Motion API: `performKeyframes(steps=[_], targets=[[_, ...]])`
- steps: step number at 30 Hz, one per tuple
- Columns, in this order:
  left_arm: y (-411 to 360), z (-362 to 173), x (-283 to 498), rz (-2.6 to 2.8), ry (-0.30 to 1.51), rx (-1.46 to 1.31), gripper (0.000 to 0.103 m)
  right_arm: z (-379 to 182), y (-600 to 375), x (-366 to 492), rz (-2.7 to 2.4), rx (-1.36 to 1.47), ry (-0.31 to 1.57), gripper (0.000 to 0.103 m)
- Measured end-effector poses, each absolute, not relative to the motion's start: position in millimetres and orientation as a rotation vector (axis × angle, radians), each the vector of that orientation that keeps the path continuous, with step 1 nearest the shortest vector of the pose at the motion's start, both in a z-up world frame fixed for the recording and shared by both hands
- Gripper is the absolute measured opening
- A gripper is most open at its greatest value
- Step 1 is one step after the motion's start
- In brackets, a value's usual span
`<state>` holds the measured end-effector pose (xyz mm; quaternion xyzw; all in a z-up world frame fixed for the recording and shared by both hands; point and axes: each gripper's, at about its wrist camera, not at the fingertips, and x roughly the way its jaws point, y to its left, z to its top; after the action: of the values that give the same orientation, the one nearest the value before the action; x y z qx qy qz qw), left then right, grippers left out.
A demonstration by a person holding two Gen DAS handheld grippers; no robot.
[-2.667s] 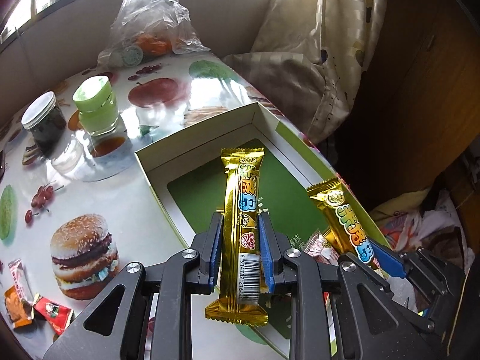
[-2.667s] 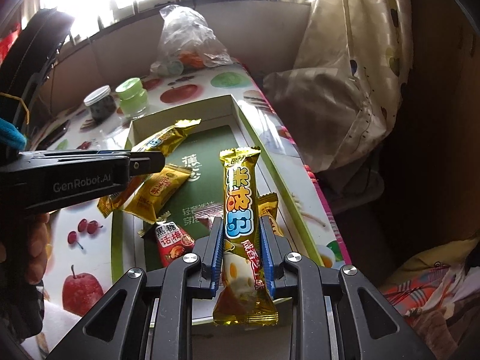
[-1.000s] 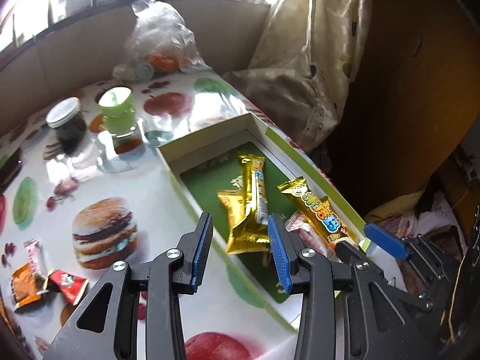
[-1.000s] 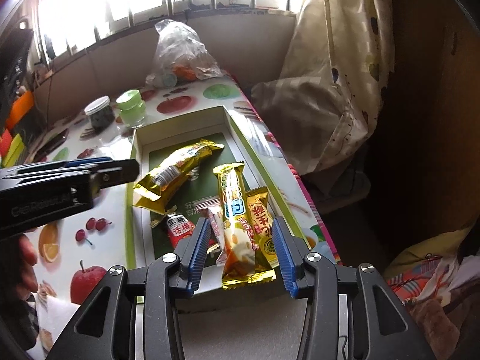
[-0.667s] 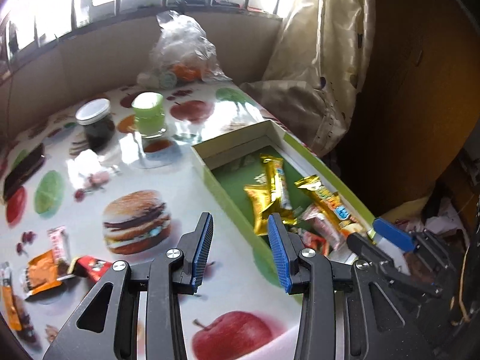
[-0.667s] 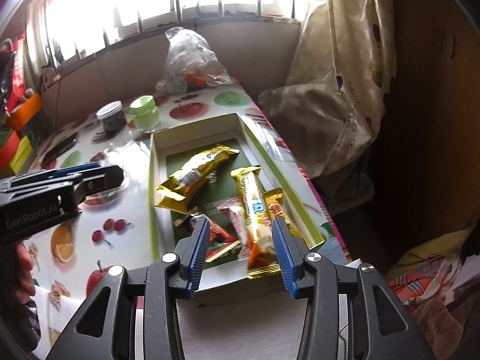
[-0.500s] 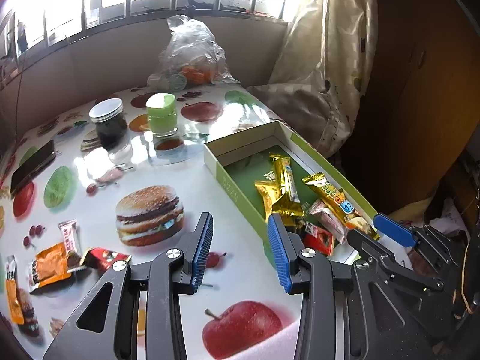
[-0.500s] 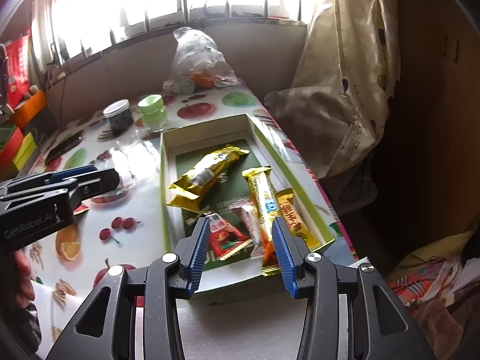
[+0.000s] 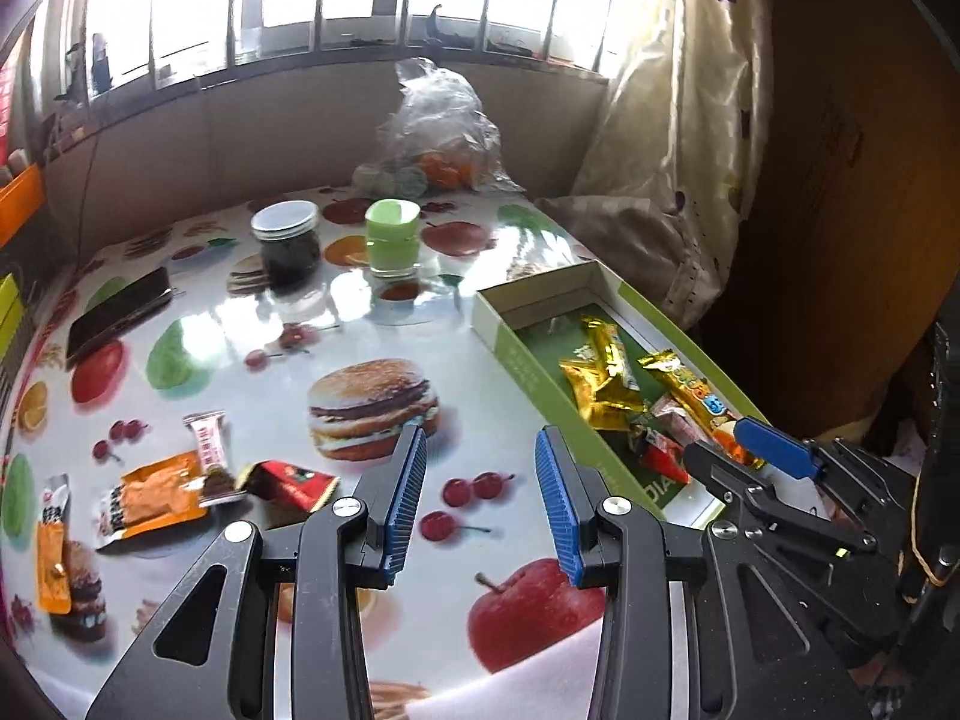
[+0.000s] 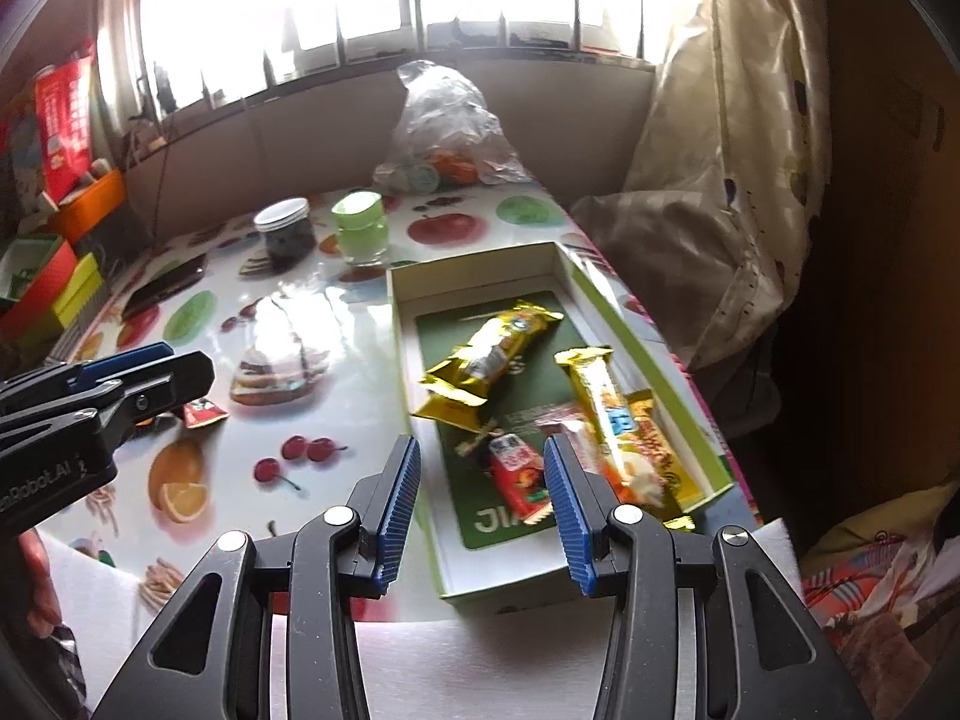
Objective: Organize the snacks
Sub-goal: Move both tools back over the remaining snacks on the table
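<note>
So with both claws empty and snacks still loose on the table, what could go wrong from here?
1. The loose packets overlap, so the left claw may pinch two or slide them on the glossy table.
2. The box sits near the table's edge; a nudge could shift it off.
3. The wrappers in the box already pile up.

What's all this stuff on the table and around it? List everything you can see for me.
Box: one, green and white, open, at the table's right edge.
Gold snack bars: three or so, inside the box.
Red packet: one, in the box's near end, beside other small packets.
Loose packets: several, orange, red and pink, on the table's left part.
Dark jar: one, white lid, far side.
Green jar: one, beside the dark jar.
Phone: one, black, far left.
Plastic bag: one, clear, by the wall.
Tablecloth: one, white, printed with food.
Curtain: cream, right.
Left gripper: black, blue pads, open, empty.
Right gripper: same, open, empty.
</note>
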<state>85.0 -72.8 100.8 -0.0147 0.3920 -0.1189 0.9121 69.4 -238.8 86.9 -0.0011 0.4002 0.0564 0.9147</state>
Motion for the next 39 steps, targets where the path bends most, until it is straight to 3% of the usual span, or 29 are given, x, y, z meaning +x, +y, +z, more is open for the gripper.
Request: performKeyframes(steps=[39], targets=[[103.5, 61.4, 74.9, 0.069, 0.848, -0.217, 0.039, 48.0, -82.9, 113.0, 0.451, -0.097, 0.907, 0.046]])
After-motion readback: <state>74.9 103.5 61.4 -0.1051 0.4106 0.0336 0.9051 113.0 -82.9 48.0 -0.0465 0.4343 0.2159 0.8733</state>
